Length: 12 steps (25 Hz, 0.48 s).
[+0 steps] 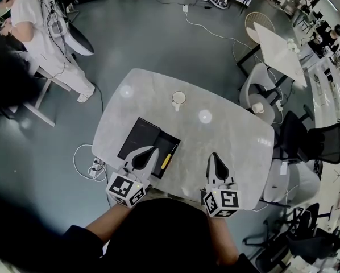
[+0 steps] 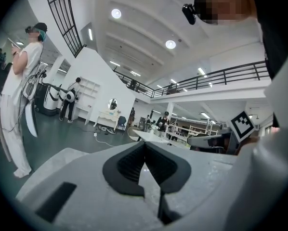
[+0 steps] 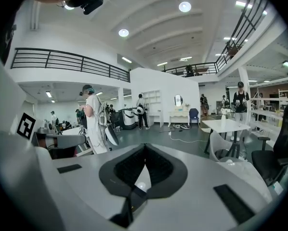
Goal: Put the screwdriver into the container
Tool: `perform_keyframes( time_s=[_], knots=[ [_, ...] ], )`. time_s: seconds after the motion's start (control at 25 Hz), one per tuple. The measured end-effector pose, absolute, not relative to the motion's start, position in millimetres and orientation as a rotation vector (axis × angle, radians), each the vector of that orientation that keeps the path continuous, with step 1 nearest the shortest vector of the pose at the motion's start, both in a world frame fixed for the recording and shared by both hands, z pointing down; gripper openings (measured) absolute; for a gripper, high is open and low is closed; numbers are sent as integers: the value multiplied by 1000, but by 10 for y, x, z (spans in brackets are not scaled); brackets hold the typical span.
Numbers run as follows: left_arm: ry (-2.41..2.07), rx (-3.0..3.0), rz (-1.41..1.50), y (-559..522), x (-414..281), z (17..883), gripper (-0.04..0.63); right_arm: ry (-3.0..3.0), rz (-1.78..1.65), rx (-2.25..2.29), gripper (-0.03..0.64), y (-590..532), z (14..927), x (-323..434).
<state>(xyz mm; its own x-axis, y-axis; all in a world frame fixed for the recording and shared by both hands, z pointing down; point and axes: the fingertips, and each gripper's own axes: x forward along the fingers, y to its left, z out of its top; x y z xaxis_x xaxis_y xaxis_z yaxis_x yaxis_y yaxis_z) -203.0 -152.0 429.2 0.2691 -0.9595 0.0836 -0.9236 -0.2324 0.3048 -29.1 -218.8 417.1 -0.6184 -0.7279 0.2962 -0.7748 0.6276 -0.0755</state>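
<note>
- Left tool (image 1: pixel 152 151) and right tool (image 1: pixel 215 157) both clenched, empty, at near desk (image 1: pixel 227 135) edge.
- Screwdriver (image 1: pixel 166 161) seemingly inside container (image 1: pixel 137 136) already; hold clear, avoid nudging.

I am in a large open-plan lab or studio hall, not a home. A smooth grey concrete floor (image 1: pixel 158 33) spreads around my pale grey marble-patterned table (image 1: pixel 238 147). Overhead, a high white ceiling carries round recessed lamps (image 3: pixel 185 6), and a black metal railing (image 3: pixel 62 61) lines an upper gallery. Around me are a white square table (image 1: pixel 278 50), black mesh office chairs (image 1: pixel 329 141), a white cable (image 1: pixel 207 30) trailing across the floor, open white shelving (image 3: pixel 151 100), and a person in white clothes (image 1: pixel 45 27) hung with wires.
</note>
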Motion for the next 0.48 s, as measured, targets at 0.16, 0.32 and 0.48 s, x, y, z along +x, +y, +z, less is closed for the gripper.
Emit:
perform_keyframes(
  time_s=[0.16, 0.32, 0.48],
  knots=[
    [-1743, 2246, -163, -1572, -2015, 4301, 15, -2623, 294, 1220, 12, -2224, 4170, -249],
    [-1752, 2235, -158, -1602, -1996, 4325, 15, -2627, 283, 1217, 12, -2275, 4160, -206],
    [-1756, 2230, -145, -1640, -1984, 4348, 15, -2635, 280, 1216, 12, -2342, 4138, -186]
  ],
)
